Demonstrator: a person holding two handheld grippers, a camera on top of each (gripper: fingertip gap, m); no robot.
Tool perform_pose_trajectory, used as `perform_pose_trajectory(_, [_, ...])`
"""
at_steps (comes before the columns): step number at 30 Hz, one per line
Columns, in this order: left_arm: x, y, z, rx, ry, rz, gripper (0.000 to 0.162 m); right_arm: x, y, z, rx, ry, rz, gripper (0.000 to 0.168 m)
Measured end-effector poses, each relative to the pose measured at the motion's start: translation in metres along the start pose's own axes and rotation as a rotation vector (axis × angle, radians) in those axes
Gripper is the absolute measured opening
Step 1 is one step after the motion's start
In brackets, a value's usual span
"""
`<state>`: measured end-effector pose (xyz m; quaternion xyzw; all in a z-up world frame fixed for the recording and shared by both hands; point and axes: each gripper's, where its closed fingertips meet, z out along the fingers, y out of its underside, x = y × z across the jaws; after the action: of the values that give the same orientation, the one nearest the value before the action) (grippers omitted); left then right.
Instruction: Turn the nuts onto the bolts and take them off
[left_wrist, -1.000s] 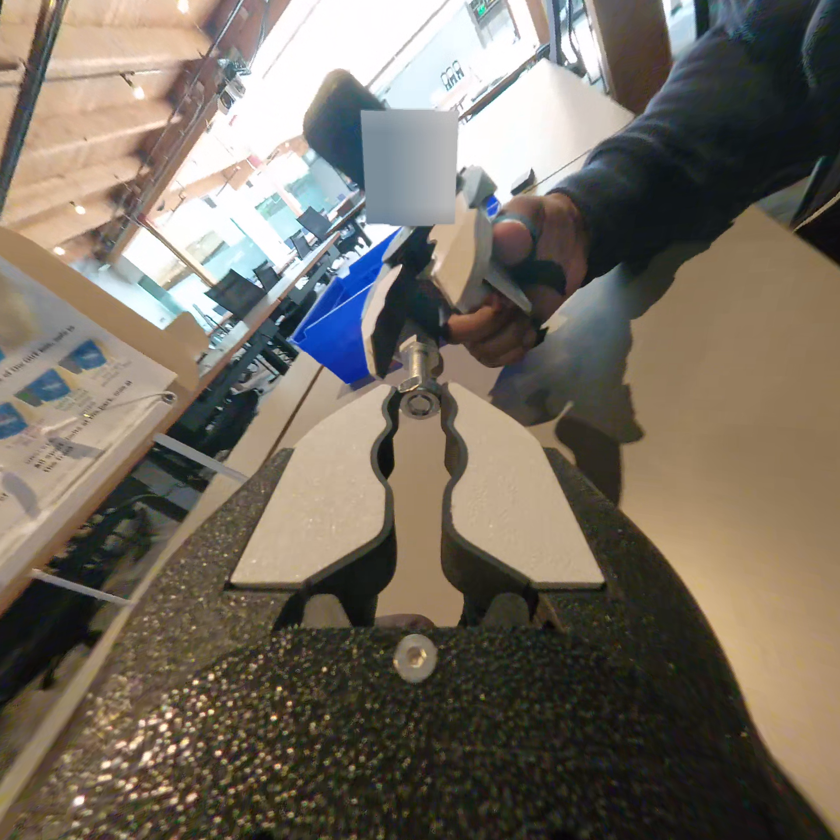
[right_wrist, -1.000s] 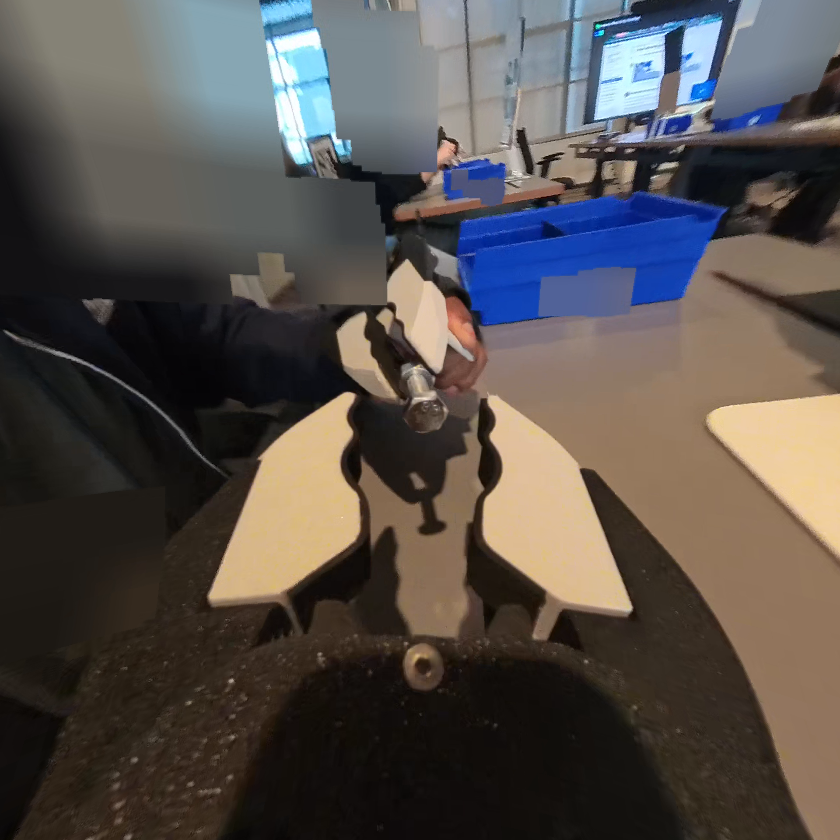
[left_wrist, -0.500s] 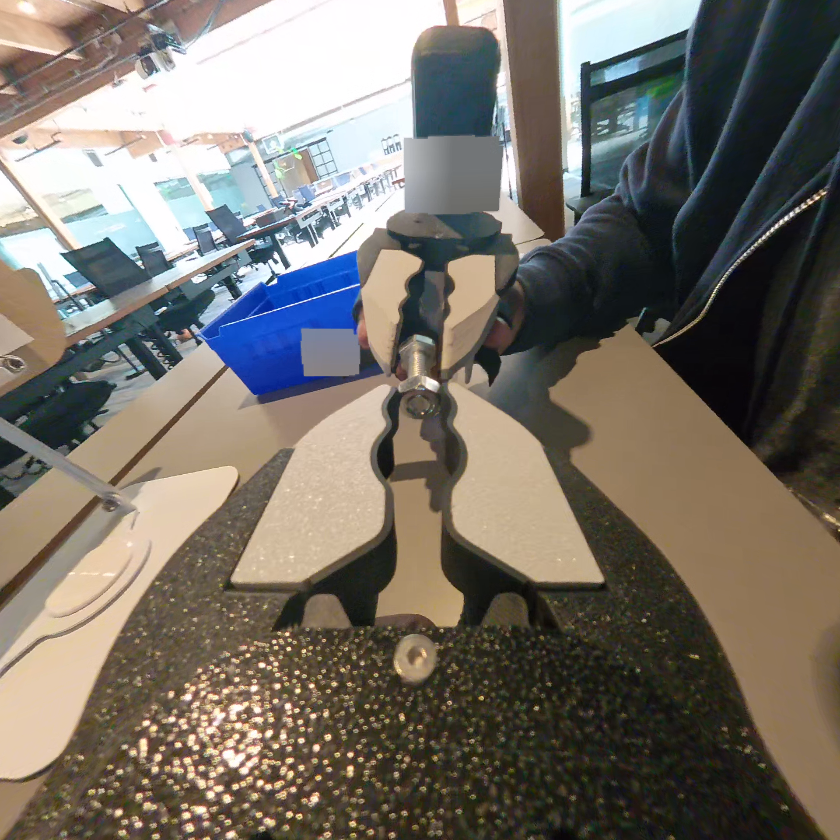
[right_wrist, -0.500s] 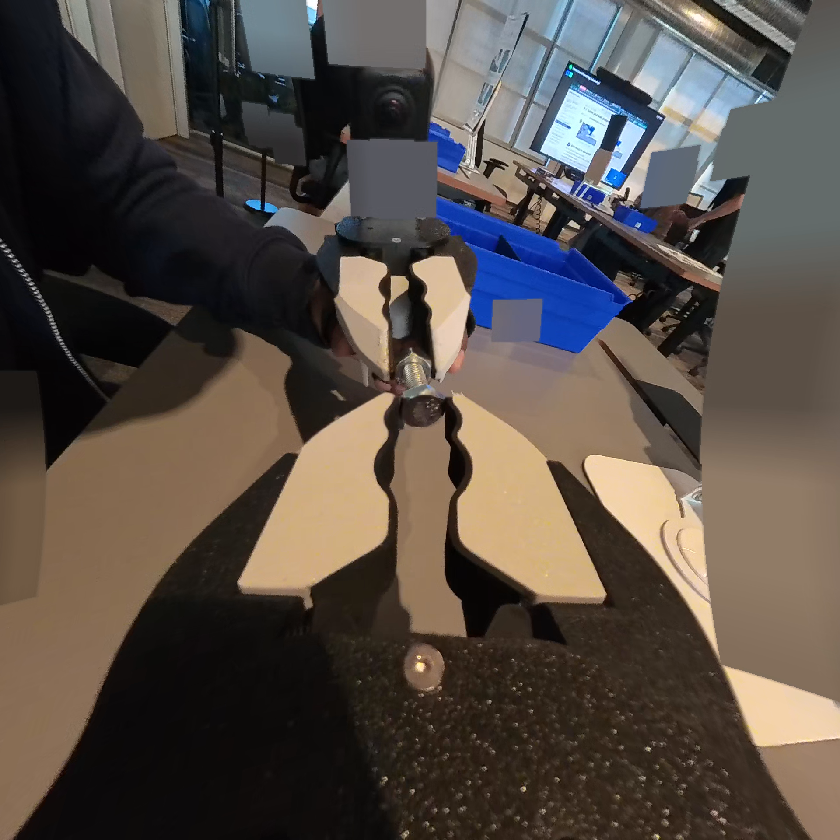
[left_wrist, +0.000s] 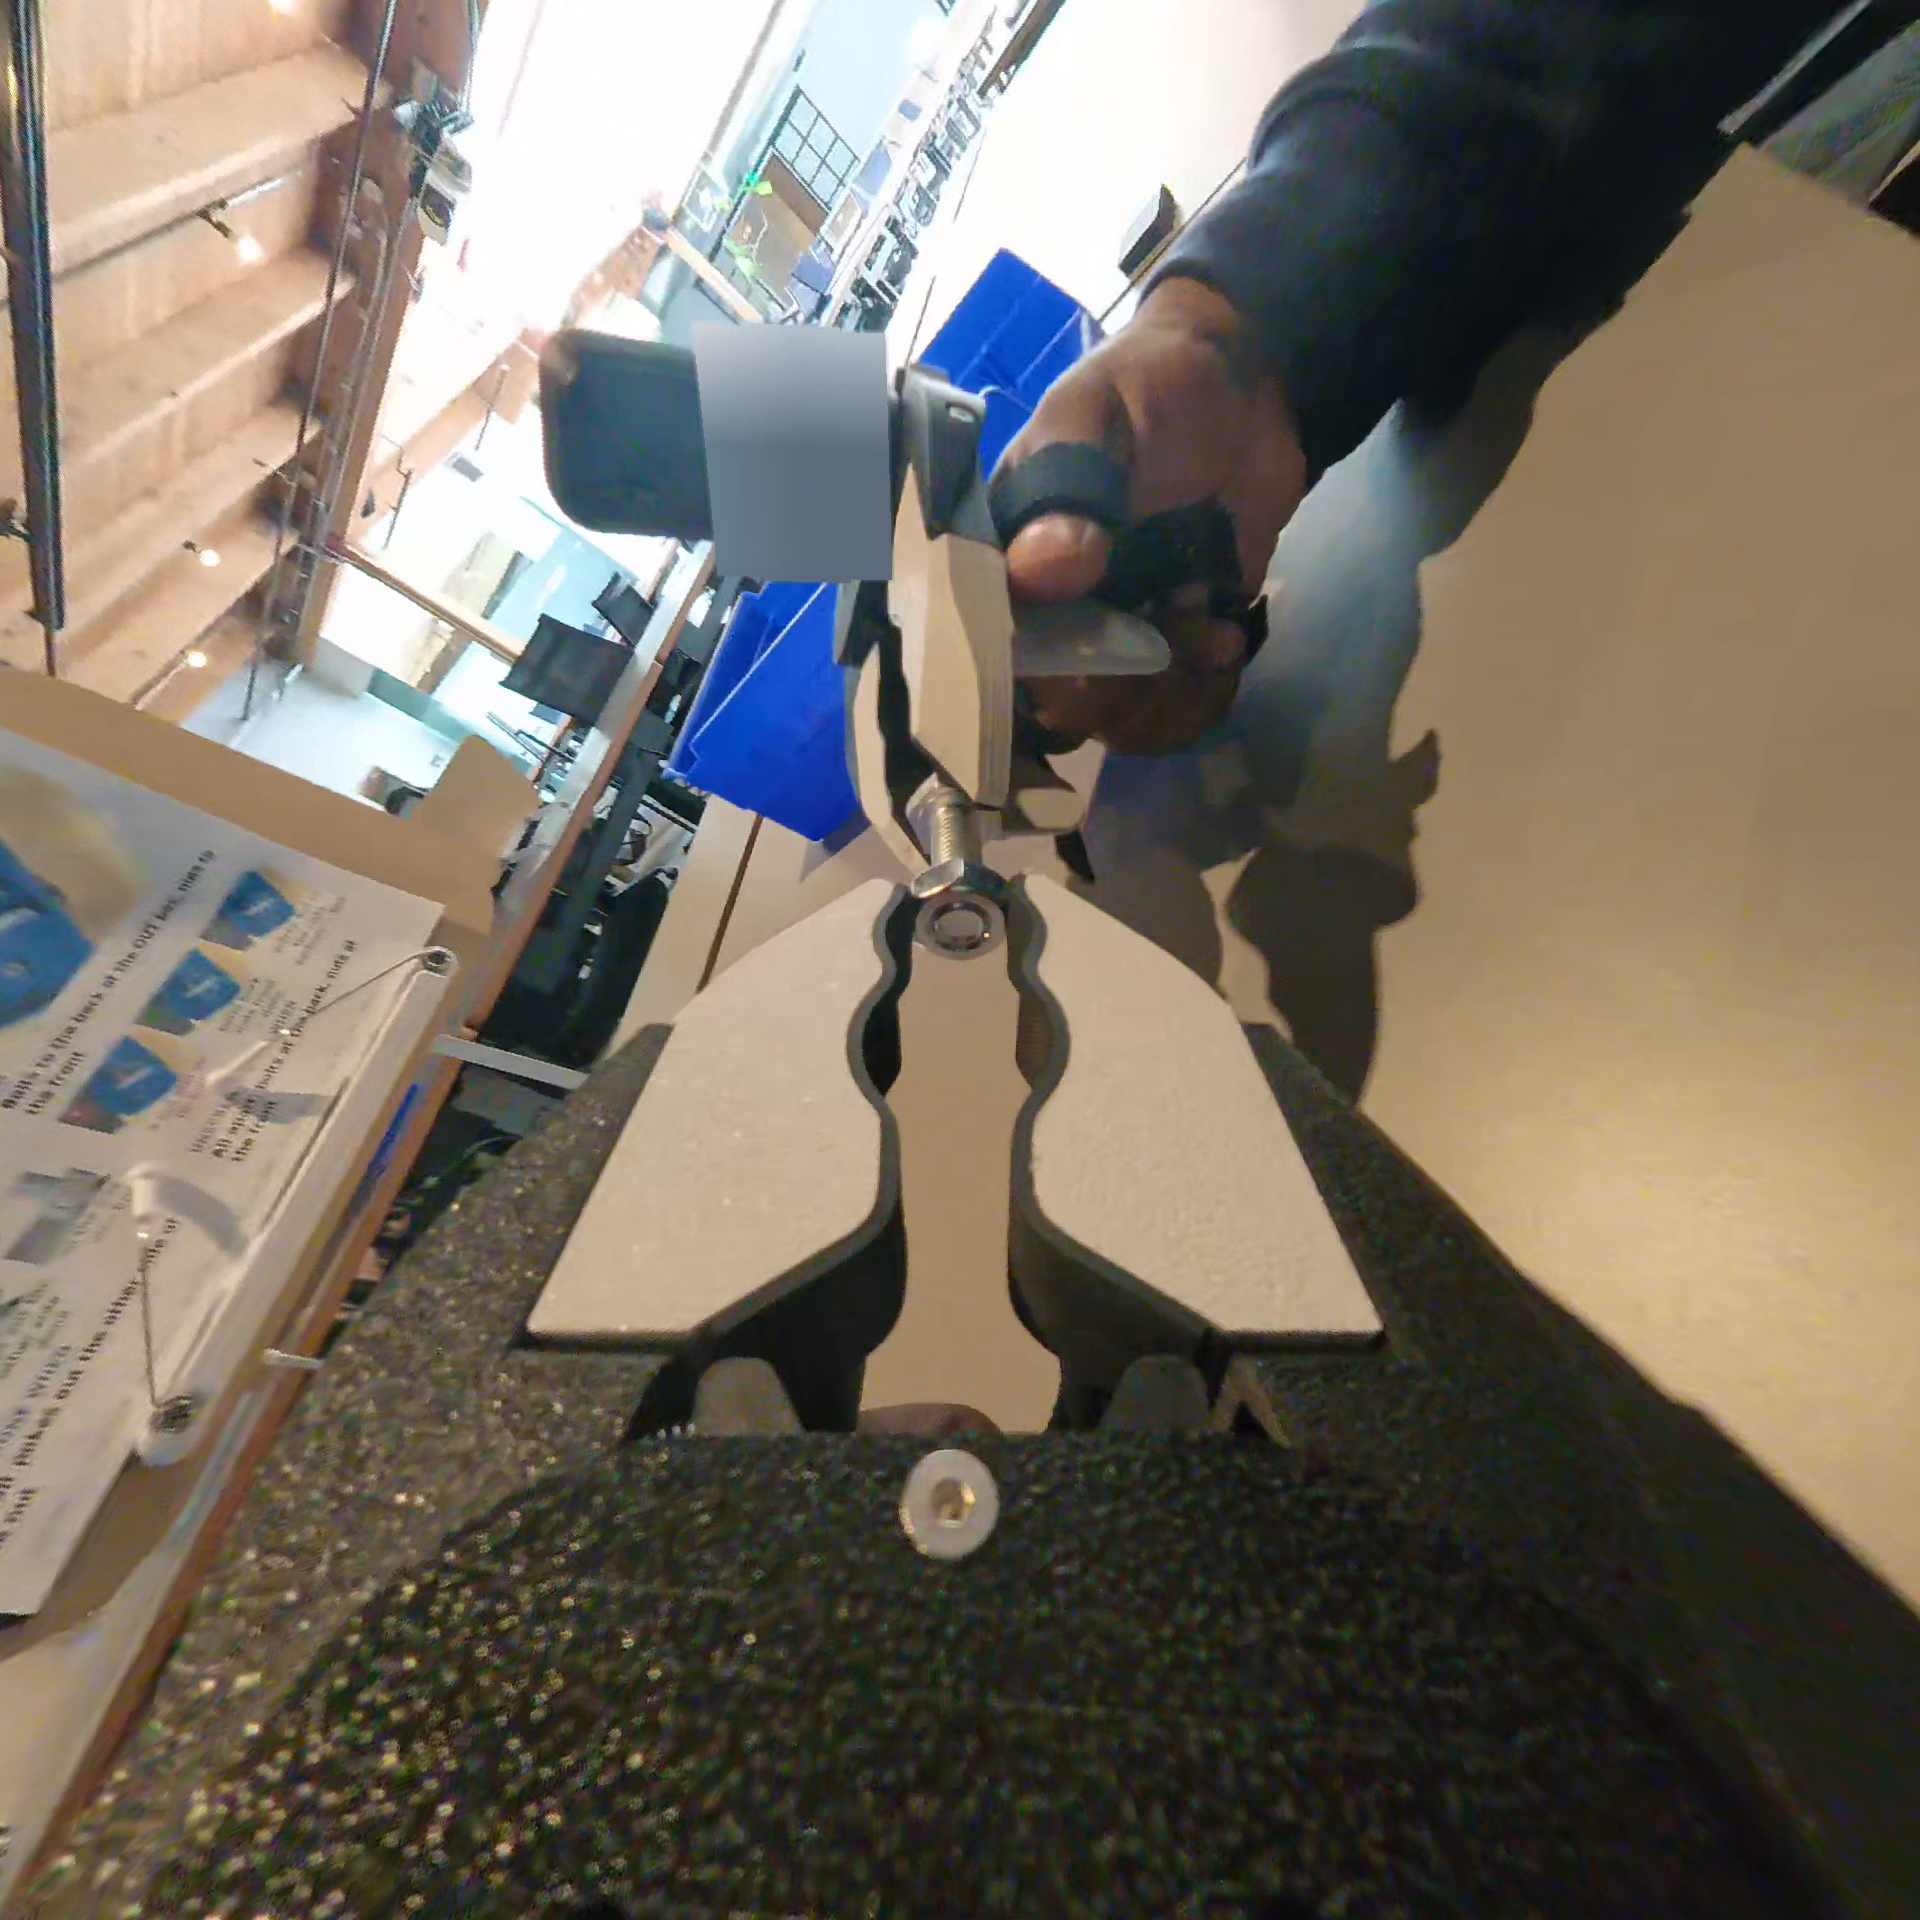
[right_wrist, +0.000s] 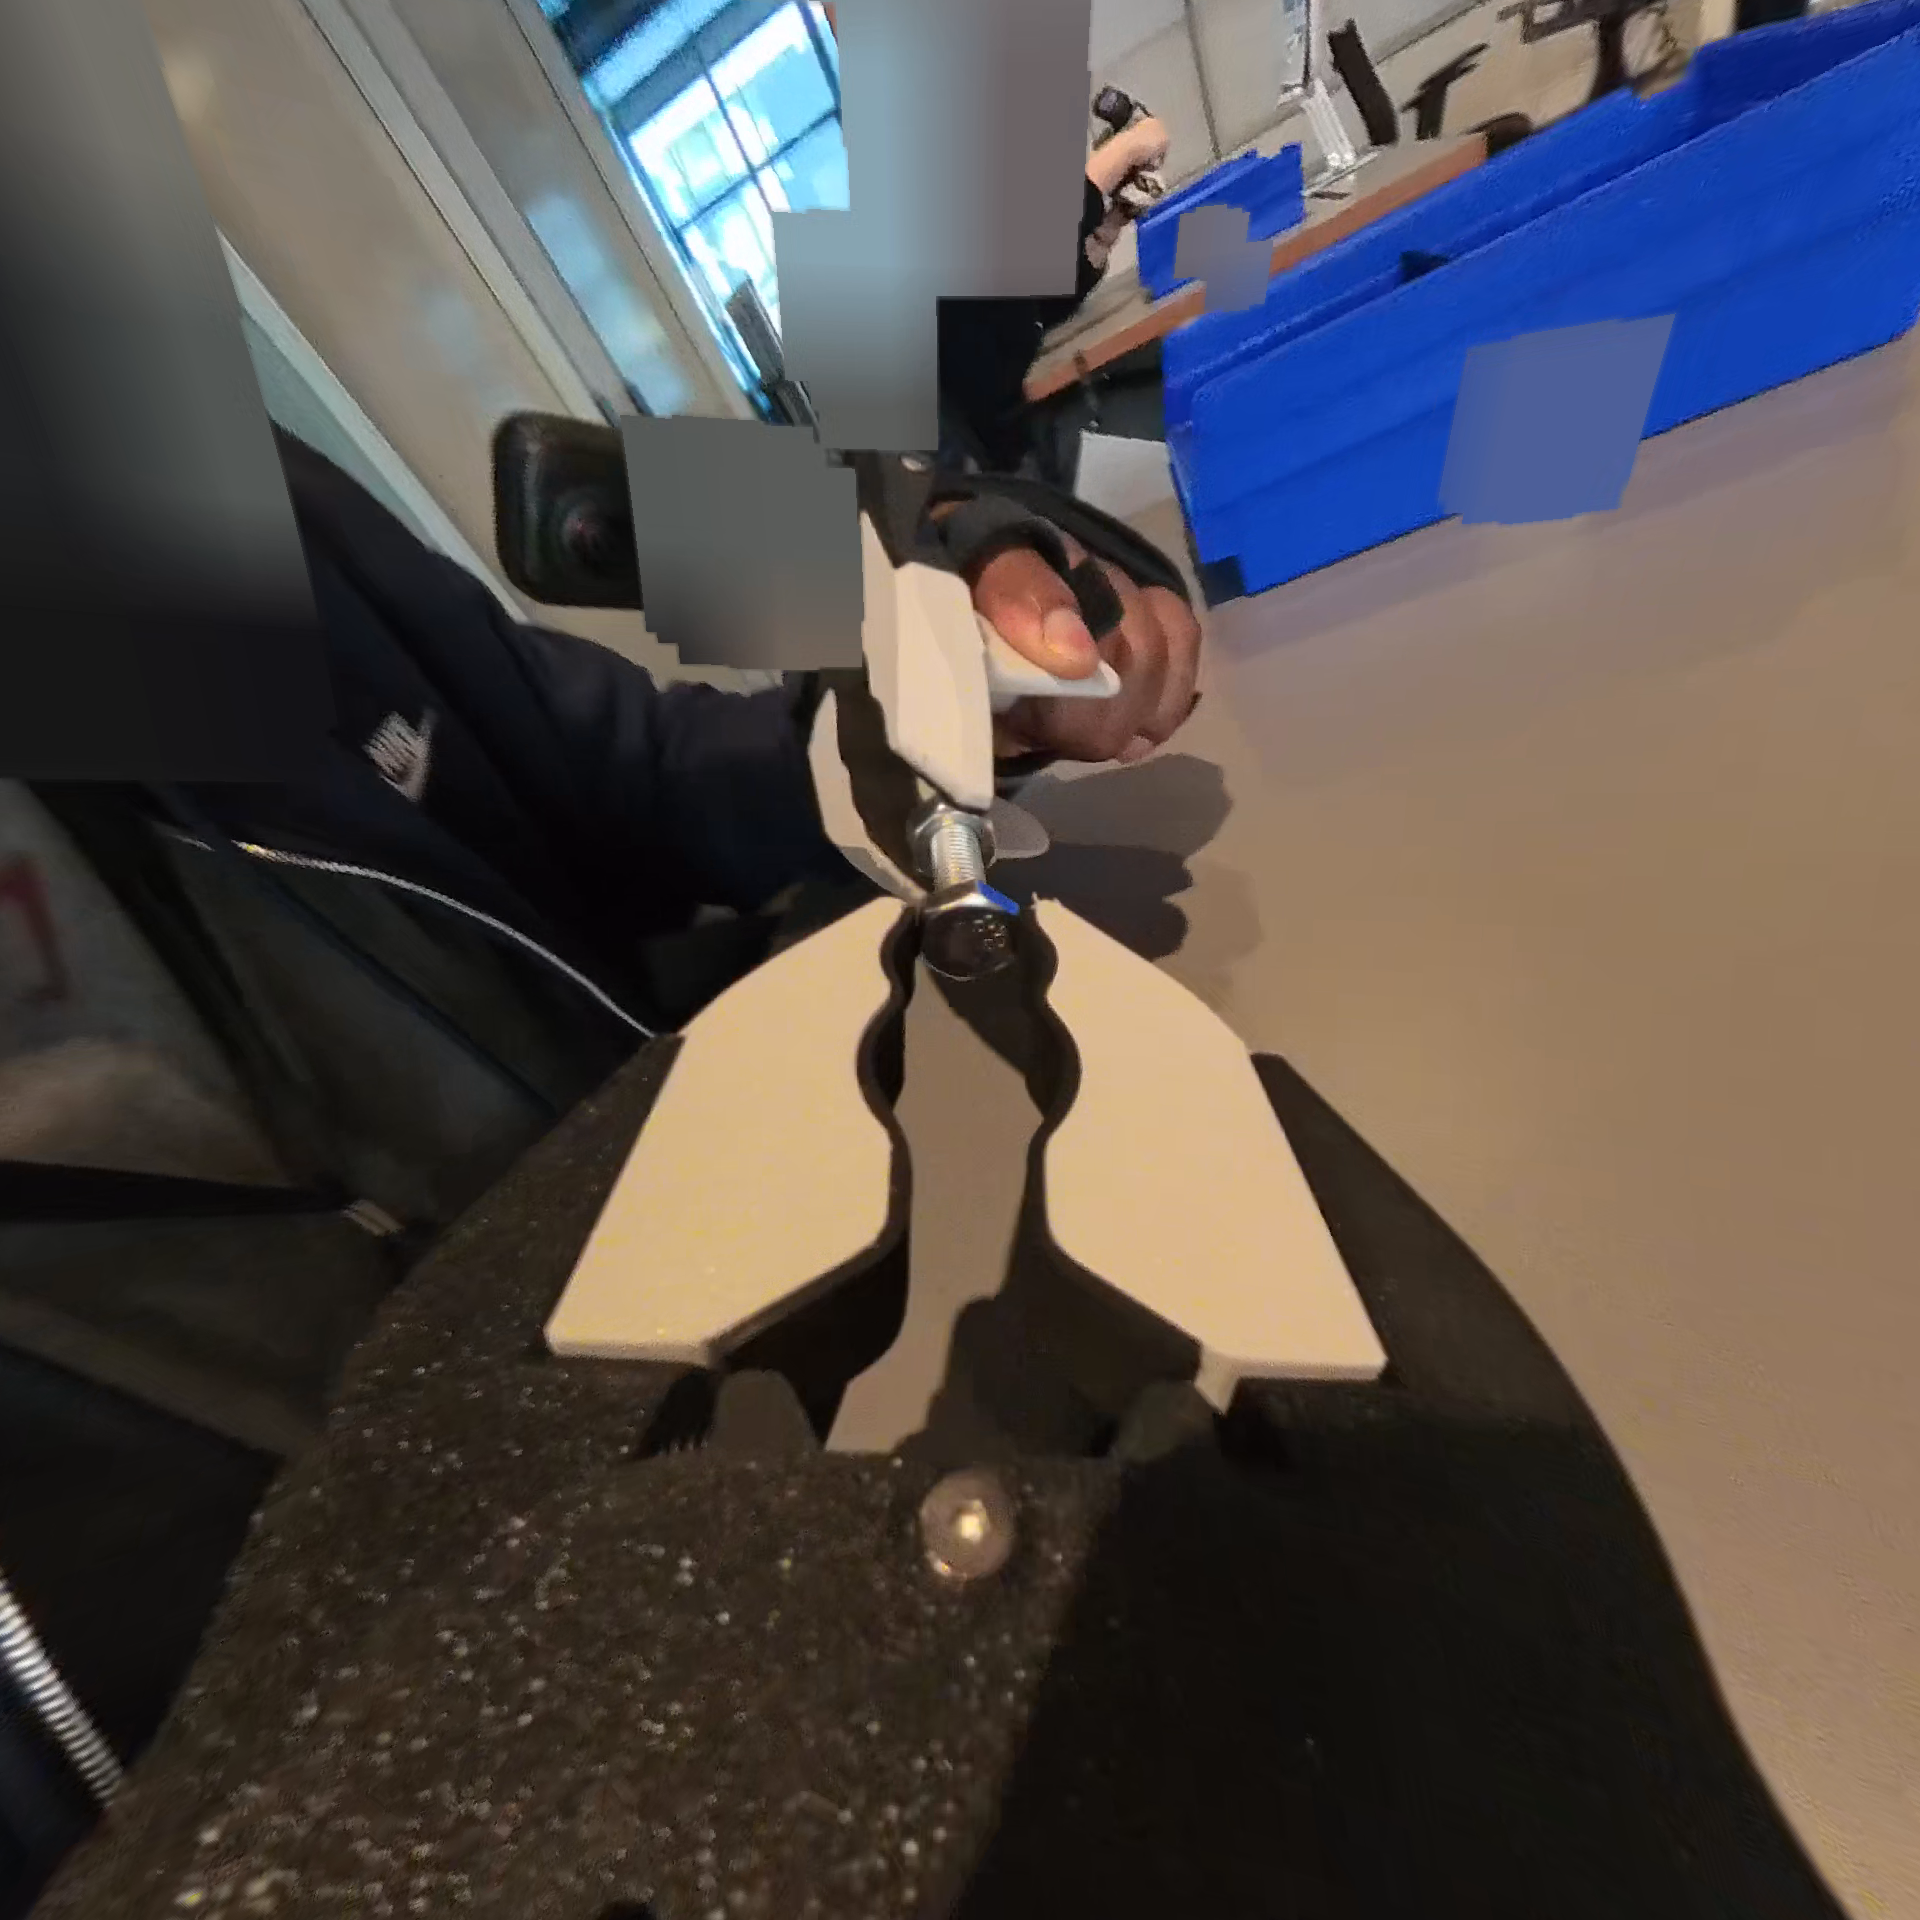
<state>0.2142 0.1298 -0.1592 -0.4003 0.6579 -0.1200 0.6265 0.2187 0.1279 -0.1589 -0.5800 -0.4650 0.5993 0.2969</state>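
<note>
A: Left gripper (left_wrist: 961, 916) – how are the jaws set?

B: They are closed down to a narrow gap, and the nut (left_wrist: 962, 925) is pinched right at the tips. The nut is seen end-on as a shiny ring between the two white fingers (left_wrist: 748, 1122). Behind the tips the gap is left empty.

A: And the right gripper (right_wrist: 968, 923)?

B: Same setting. The jaws are drawn nearly together, and the hex head of the bolt (right_wrist: 975, 943) is clamped at the very tips. Nothing else is touched by them.

A: Where is the bolt placed?

B: It is held in the air above the tan surface (right_wrist: 1558, 935), spanning between the two grippers, which are pointed at each other. The head is kept at the right tips and the nut at the left tips. A stretch of bare thread is left showing between them. How far the nut is run onto the thread cannot be told.

A: Hands?

B: The right hand (left_wrist: 1143, 499) is seen strapped to its handle in the left wrist view, and the left hand (right_wrist: 1091, 644) likewise in the right wrist view. Dark sleeves are worn.

A: Anything else to be logged?

B: A blue bin (right_wrist: 1662, 260) is set on the surface well behind the grippers. A printed sheet (left_wrist: 156, 1091) is propped at the left edge of the left wrist view. Both views are heavily tilted.
</note>
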Motion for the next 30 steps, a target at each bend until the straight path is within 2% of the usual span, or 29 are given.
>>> perform_pose_trajectory(1, [-0.001, 0.001, 0.0, 0.0, 0.003, -0.029, 0.017, 0.0, -0.003, -0.001, 0.026, -0.022, 0.025, 0.018])
perform_pose_trajectory(3, [-0.003, 0.004, 0.001, 0.005, 0.007, -0.089, 0.017, 0.001, -0.01, -0.003, 0.072, -0.026, 0.019, 0.036])
perform_pose_trajectory(6, [-0.008, 0.003, 0.0, 0.037, 0.008, -0.178, 0.017, 0.006, -0.013, -0.007, 0.051, 0.084, -0.157, 0.043])
perform_pose_trajectory(13, [-0.014, -0.008, -0.005, 0.164, 0.076, -0.404, 0.017, -0.002, -0.014, -0.003, -0.047, 0.312, -0.694, 0.027])
perform_pose_trajectory(17, [-0.01, -0.014, -0.005, 0.222, 0.143, -0.49, 0.017, -0.008, -0.017, -0.002, -0.026, 0.339, -0.764, 0.017])
perform_pose_trajectory(21, [-0.008, -0.012, -0.004, 0.213, 0.161, -0.502, 0.017, -0.007, -0.014, -0.002, -0.034, 0.315, -0.704, 0.017])
perform_pose_trajectory(24, [-0.007, -0.007, -0.002, 0.16, 0.109, -0.388, 0.017, -0.003, -0.011, -0.002, -0.043, 0.266, -0.548, 0.017])
perform_pose_trajectory(26, [-0.007, -0.005, -0.002, 0.116, 0.046, -0.249, 0.017, -0.002, -0.01, -0.002, -0.016, 0.189, -0.37, 0.017])
perform_pose_trajectory(30, [-0.008, -0.005, -0.001, 0.051, -0.058, -0.01, 0.017, -0.003, -0.01, -0.003, 0.095, -0.068, 0.106, 0.017])
